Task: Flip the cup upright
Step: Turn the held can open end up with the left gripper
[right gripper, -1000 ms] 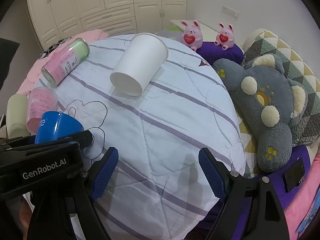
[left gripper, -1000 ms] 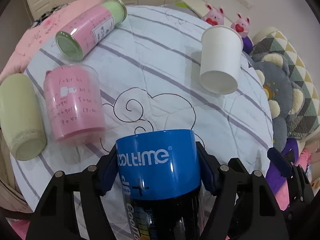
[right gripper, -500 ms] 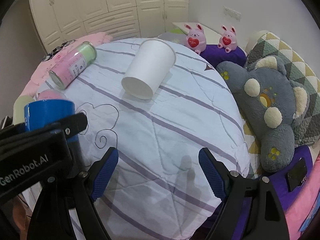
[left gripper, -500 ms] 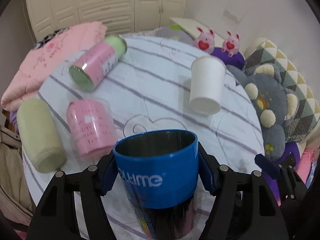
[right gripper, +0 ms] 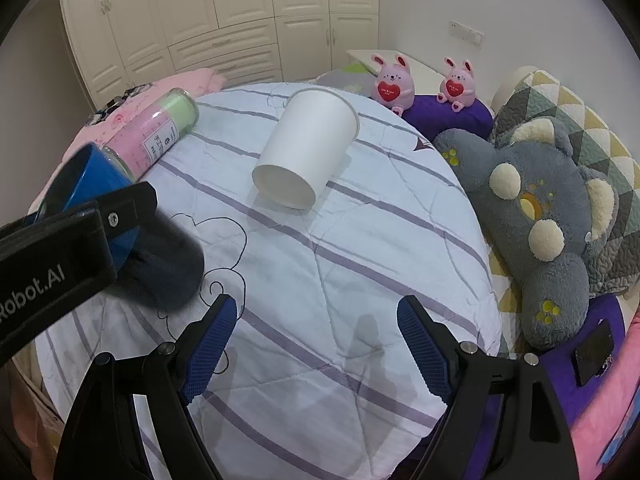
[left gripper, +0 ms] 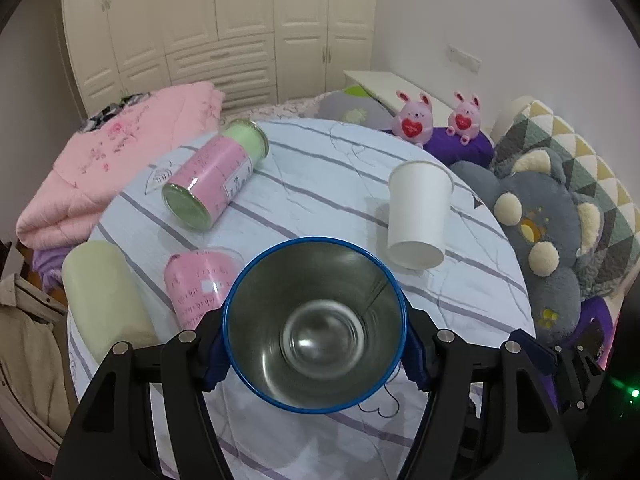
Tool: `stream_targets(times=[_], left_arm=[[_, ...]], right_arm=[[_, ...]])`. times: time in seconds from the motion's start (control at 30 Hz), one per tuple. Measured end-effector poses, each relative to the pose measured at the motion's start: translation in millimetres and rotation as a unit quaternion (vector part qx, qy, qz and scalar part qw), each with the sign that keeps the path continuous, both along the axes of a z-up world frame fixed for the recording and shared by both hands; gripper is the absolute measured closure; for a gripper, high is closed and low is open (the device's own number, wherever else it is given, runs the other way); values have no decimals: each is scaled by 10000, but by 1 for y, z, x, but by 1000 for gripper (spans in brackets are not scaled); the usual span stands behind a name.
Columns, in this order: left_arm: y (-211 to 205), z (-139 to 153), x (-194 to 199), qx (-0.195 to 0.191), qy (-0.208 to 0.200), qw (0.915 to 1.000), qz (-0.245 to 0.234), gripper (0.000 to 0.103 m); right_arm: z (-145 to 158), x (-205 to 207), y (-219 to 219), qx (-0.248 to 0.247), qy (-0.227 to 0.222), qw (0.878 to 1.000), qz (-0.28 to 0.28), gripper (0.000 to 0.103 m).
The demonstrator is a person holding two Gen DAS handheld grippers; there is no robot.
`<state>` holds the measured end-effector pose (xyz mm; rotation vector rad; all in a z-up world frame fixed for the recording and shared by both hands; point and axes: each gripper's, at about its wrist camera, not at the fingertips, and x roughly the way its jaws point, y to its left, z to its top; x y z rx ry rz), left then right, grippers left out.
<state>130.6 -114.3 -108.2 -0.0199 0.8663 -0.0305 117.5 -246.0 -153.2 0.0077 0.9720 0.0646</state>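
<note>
My left gripper (left gripper: 316, 354) is shut on a blue cup (left gripper: 316, 328) with a steel inside. Its open mouth faces the left wrist camera. In the right wrist view the blue cup (right gripper: 86, 188) is held tilted above the table's left side, its dark lower part blurred. My right gripper (right gripper: 316, 346) is open and empty over the near part of the striped cloth (right gripper: 320, 264). A white paper cup (right gripper: 306, 148) lies on its side mid-table, also in the left wrist view (left gripper: 418, 214).
A pink-labelled jar (left gripper: 214, 178) lies on its side at the back left. A pink cup (left gripper: 198, 284) and a pale green cylinder (left gripper: 102, 304) lie left. Grey plush toy (right gripper: 536, 220) and two pink bunnies (right gripper: 392, 84) border the right and back.
My left gripper has lifted and rotated the blue cup, from showing its side and label to showing its open mouth and inside. The right gripper has stayed open and nearly still.
</note>
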Motion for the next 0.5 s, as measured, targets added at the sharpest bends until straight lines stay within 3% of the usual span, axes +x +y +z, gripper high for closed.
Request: stream_targets(times=[0.5], left_arm=[[2, -7, 7, 42, -70, 10000, 55, 35]], right_arm=[[-5, 8, 12, -9, 64, 9999, 133, 19]])
